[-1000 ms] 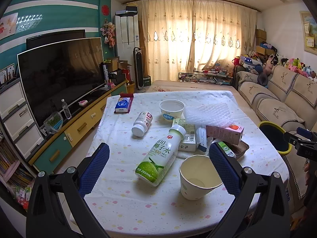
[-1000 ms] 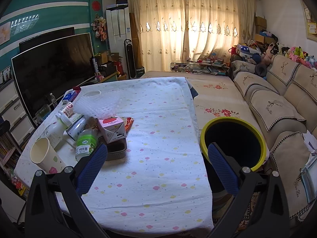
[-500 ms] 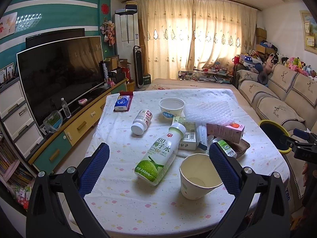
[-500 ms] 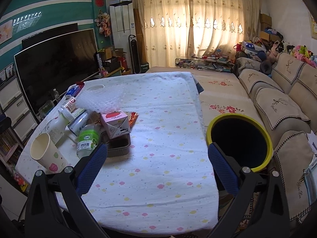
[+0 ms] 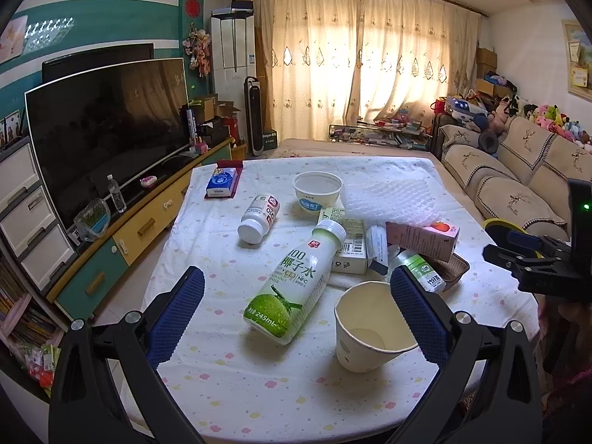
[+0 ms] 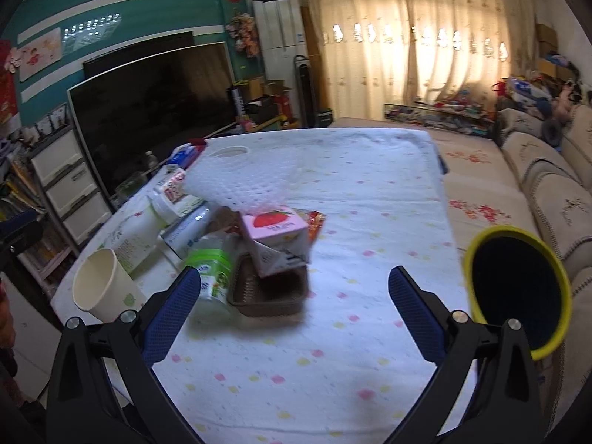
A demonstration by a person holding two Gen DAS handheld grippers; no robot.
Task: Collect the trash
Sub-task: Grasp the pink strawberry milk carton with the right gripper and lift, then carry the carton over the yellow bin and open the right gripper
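Trash lies piled on a table with a dotted white cloth (image 5: 281,381). A green-and-white coconut water bottle (image 5: 296,285) lies on its side between the open fingers of my left gripper (image 5: 298,312), beside an upright paper cup (image 5: 364,327). Behind them sit a small white bottle (image 5: 259,218), a plastic bowl (image 5: 317,190), bubble wrap (image 5: 388,199) and a pink carton (image 5: 425,238). My right gripper (image 6: 294,312) is open and empty over the cloth, just right of the pink carton (image 6: 275,238), a brown tray (image 6: 268,292) and a green-label bottle (image 6: 211,272). A yellow-rimmed black bin (image 6: 516,290) stands to its right.
A TV (image 5: 107,125) on a low cabinet (image 5: 122,244) runs along the left of the table. A sofa (image 5: 518,181) lines the right side behind the bin. A blue tissue pack (image 5: 222,183) lies at the table's far left corner.
The right gripper has swung left and closer to the trash pile; its view is blurred with motion. The left gripper has barely moved. Both stay open.
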